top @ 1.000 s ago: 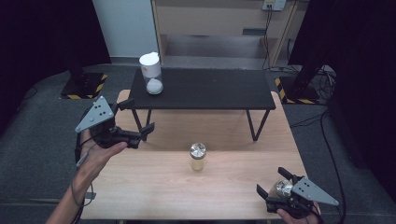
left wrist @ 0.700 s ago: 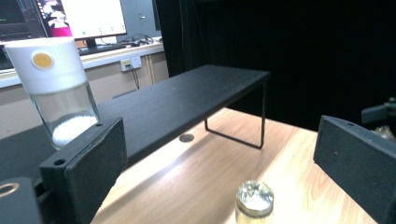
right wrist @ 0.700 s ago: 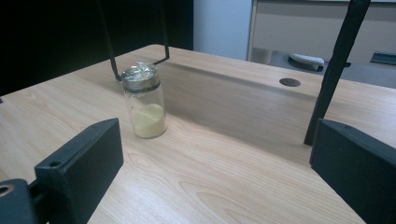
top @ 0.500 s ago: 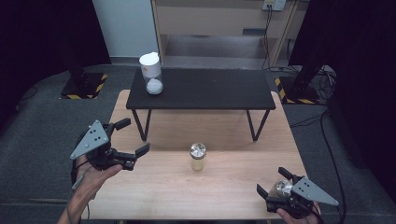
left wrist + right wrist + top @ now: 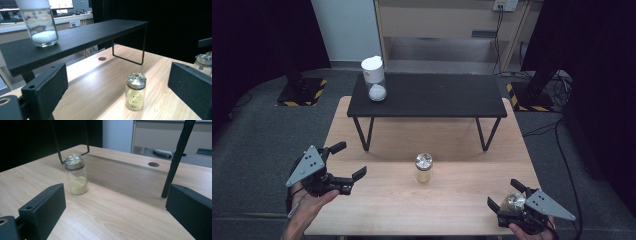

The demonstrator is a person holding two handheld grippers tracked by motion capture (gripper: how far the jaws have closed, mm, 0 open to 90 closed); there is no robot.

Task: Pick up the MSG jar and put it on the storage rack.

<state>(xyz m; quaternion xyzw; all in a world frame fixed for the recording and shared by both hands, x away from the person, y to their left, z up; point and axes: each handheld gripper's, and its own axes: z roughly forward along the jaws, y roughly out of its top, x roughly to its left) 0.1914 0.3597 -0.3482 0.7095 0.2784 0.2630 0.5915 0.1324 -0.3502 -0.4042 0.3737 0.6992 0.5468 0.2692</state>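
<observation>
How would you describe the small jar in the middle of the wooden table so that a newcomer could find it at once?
Start at the wooden table, then look just in front of the black shelf that stands on it. There, between the two grippers, stands the small jar, alone and upright. Its silver lid and yellow powder set it apart from the taller white-lidded jar of white grains up on the shelf.

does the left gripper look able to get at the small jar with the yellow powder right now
Probably yes: the left gripper is open and faces the small jar, with bare wooden table between them.
</observation>
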